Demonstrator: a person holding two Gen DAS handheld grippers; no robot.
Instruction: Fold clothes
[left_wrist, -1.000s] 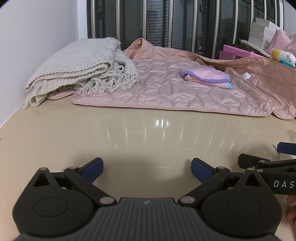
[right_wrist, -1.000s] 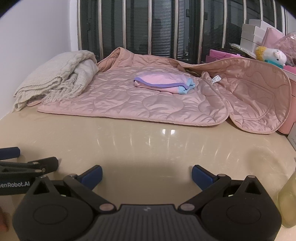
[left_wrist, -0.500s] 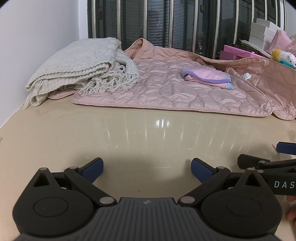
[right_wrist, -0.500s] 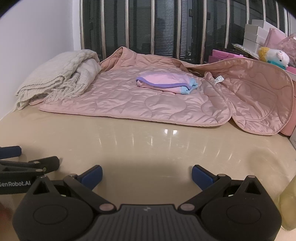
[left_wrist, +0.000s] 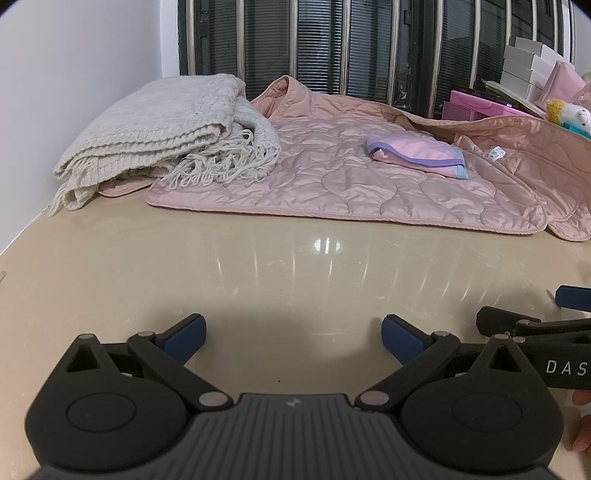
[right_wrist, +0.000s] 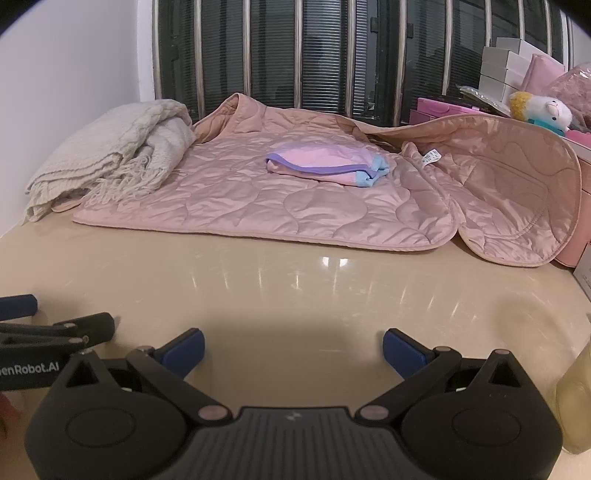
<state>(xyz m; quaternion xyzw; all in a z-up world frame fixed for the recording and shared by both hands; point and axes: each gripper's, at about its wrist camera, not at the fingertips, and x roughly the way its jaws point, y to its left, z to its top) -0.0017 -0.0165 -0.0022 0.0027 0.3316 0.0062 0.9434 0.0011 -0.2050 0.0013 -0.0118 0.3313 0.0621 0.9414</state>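
A pink quilted jacket (left_wrist: 351, 184) (right_wrist: 266, 199) lies spread at the far side of the beige table (left_wrist: 258, 273) (right_wrist: 295, 295). On top of it rests a small folded pink garment with purple trim (left_wrist: 417, 155) (right_wrist: 328, 166). A folded cream knitted blanket with fringe (left_wrist: 159, 133) (right_wrist: 107, 162) sits at the far left, overlapping the jacket's edge. My left gripper (left_wrist: 293, 334) hovers open over bare table near the front. My right gripper (right_wrist: 293, 345) is likewise open and empty, just to the right of the left one. Each gripper shows at the other view's edge.
A barred window runs behind the clothes. White boxes (right_wrist: 506, 70), pink boxes (left_wrist: 480, 107) and a plush toy (right_wrist: 539, 107) crowd the far right. A white wall bounds the left. A yellowish object (right_wrist: 576, 398) stands at the near right edge.
Both views have shifted slightly, with the clothes a little lower and further right in frame. Both grippers stay open and empty.
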